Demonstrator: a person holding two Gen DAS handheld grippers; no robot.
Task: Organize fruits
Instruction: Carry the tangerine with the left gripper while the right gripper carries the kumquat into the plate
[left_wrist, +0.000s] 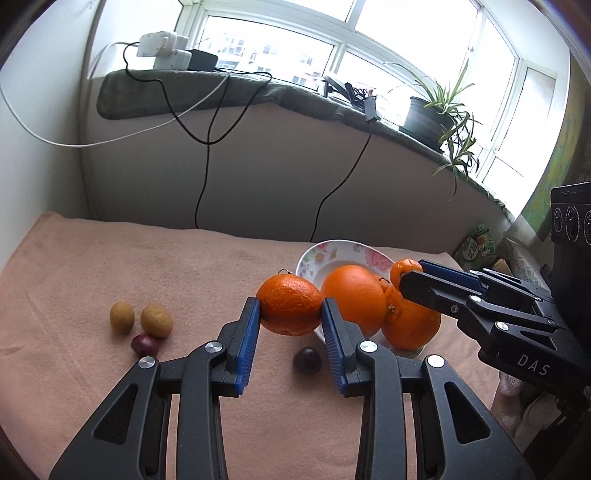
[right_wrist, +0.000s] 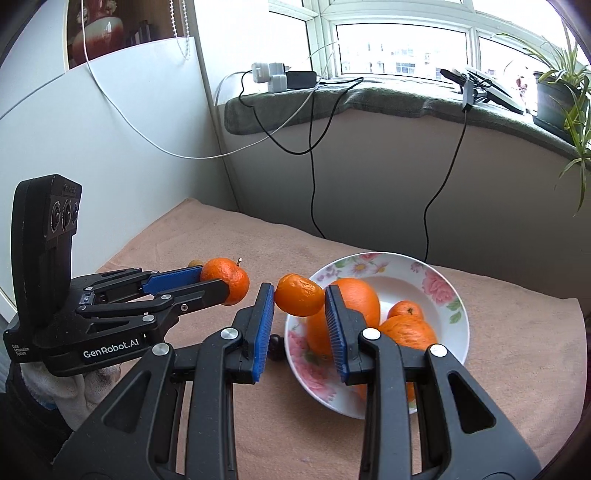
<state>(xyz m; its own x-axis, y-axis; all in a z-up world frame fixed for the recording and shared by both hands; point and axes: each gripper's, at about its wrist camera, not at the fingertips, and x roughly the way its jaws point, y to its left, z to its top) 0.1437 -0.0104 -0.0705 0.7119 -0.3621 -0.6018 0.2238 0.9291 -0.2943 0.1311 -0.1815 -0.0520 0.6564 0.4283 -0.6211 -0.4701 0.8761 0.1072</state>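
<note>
My left gripper (left_wrist: 290, 314) is shut on an orange tangerine (left_wrist: 289, 303), held above the pink cloth just left of the floral bowl (left_wrist: 317, 254); it also shows in the right wrist view (right_wrist: 231, 286). My right gripper (right_wrist: 300, 301) is shut on a small wrinkled mandarin (right_wrist: 299, 294), held over the bowl's (right_wrist: 454, 306) left rim; it shows in the left wrist view (left_wrist: 406, 271). The bowl holds several oranges (left_wrist: 352, 297) (right_wrist: 356, 295). Two kiwis (left_wrist: 157, 319) and two dark plums (left_wrist: 306, 360) lie on the cloth.
The pink cloth (left_wrist: 110, 266) covers the table up to a grey wall. Black cables (left_wrist: 203, 177) hang down from the windowsill. A potted plant (left_wrist: 428, 118) stands on the sill at the right. Boxes and clutter (left_wrist: 476, 247) lie past the table's right end.
</note>
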